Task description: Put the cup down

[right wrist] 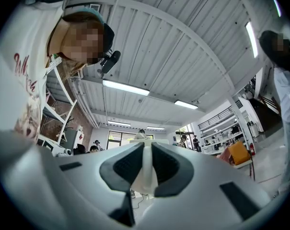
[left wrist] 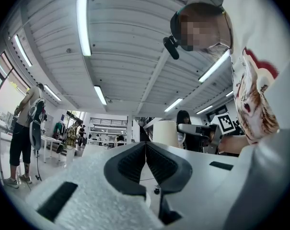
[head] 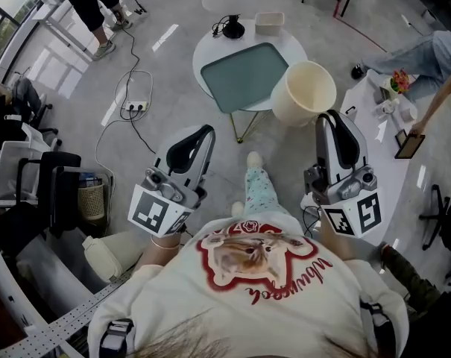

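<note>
Right tool [head: 331, 119] pinching cream cup [head: 303, 92] by its wall, cup tilted, empty

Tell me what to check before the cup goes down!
1. Right gripper shut on the cup wall: ok.
2. Left gripper shut, empty and away from the cup: ok.
3. Tray has free room: ok, nothing lies on it.
4. Cup upright: ok, it stands straight in the left gripper view.
5. Cup over the table: cannot tell; in the head view it hangs by the table's edge, beside the tray.
6. Box at the table's far side is off the tray: ok.
</note>
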### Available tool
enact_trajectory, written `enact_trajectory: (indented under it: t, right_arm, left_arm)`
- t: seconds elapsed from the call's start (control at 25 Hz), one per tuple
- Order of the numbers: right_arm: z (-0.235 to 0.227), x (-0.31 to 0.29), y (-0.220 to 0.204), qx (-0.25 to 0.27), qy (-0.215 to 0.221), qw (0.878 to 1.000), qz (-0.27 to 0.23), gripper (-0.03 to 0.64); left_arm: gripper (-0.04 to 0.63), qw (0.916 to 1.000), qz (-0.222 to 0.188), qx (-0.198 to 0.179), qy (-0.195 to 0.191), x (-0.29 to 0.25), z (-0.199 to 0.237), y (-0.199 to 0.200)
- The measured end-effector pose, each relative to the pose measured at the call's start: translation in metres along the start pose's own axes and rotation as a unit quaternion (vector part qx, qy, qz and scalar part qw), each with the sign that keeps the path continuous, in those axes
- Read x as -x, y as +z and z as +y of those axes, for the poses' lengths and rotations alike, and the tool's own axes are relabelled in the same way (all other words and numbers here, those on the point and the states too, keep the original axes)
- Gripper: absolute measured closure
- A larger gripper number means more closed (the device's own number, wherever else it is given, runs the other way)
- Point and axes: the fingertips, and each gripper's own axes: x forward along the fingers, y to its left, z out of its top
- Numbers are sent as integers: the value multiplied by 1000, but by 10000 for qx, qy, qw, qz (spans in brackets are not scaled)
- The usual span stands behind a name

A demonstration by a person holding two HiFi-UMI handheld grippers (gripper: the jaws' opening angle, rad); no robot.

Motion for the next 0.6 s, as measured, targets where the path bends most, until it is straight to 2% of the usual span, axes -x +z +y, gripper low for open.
enact_trajectory:
  t: [0.6]
  right_arm:
    - [-80,-106,-25,-78,346,9993,-76,554]
  left_arm:
    - [578,9997,-153,-115,165,-102,86,-10]
